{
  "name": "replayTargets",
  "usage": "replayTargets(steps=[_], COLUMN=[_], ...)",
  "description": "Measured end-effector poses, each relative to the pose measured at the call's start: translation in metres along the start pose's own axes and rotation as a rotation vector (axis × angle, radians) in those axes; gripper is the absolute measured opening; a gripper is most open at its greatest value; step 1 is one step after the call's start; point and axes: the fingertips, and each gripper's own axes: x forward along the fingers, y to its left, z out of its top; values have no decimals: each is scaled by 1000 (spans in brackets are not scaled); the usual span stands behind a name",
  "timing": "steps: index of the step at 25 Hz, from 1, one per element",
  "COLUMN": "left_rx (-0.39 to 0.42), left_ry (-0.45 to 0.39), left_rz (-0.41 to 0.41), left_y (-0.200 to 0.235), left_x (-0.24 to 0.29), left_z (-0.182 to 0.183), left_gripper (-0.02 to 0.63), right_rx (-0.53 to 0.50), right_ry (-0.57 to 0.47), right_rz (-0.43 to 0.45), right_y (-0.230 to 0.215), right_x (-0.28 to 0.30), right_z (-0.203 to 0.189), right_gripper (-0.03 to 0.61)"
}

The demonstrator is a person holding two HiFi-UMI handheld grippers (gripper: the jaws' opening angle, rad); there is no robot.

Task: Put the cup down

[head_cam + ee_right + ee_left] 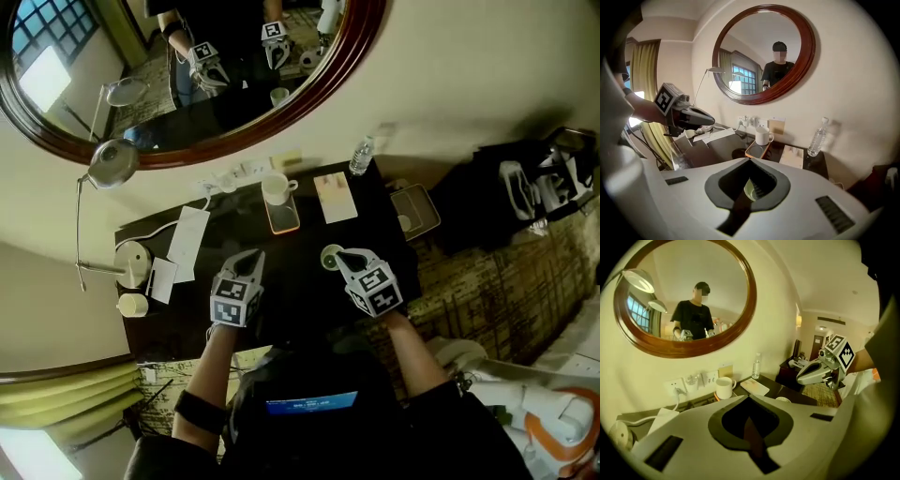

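Right gripper [750,161] pinches what seems the rim of a cup [329,257], mostly hidden by its jaws; left gripper [749,399] is closed, empty.

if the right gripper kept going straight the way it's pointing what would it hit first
Probably the small pale round dish on the dark desk. It lies just beyond the shut tips of the right gripper and shows through its jaw gap, though depth is unclear.
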Motion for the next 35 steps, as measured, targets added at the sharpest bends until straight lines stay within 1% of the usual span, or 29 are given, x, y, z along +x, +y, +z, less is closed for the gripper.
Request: replayTargets(steps=[2,4,7,10,13,15,18,22,25,26,28,30,31,33,34,35], left_rx=[-50,-75,-82,-67,-80,-101,-85,-80,-81,-80,-77,-65,-57,-44,-39,-34], left_ry=[-17,-44,-77,-80,-74,-79,-80,-84,-76,-70,-56,-42,-39,-37,-36,-34], left_rz=[10,18,44,63,57,56,41,40,41,42,45,42,41,40,41,40], left_y=[0,-1,1,-2,-6,-8,-18,-19,-16,-16,-16,-19,-20,-21,-21,-21], left_x=[-9,-17,-23,-30,-31,-32,-33,-29,-27,-28,-29,-30,-31,-32,-32,-33], left_z=[-7,-11,-20,-25,-28,-29,-24,-25,-31,-32,-33,-32,-31,-31,-31,-30], left_gripper=[2,2,2,2,2,2,2,2,2,2,2,2,2,2,2,2], right_rx=[0,3,-11,-21,-32,-21,5,19,30,30,28,27,25,15,10,6], right_ry=[9,17,23,34,29,30,31,31,47,52,57,55,53,44,38,34], right_rz=[-13,-16,-20,-20,-47,-41,-36,-60,-68,-67,-62,-59,-57,-54,-51,-46], right_y=[4,11,18,22,11,14,17,10,8,8,8,7,6,4,3,3], right_x=[-4,-6,-9,-14,-13,-16,-21,-20,-15,-13,-8,-2,2,10,14,19], right_z=[-8,-13,-19,-26,-41,-40,-37,-45,-63,-68,-77,-84,-86,-89,-89,-89], right_gripper=[17,17,17,17,17,17,18,23,96,139,200,294,354,426,431,455])
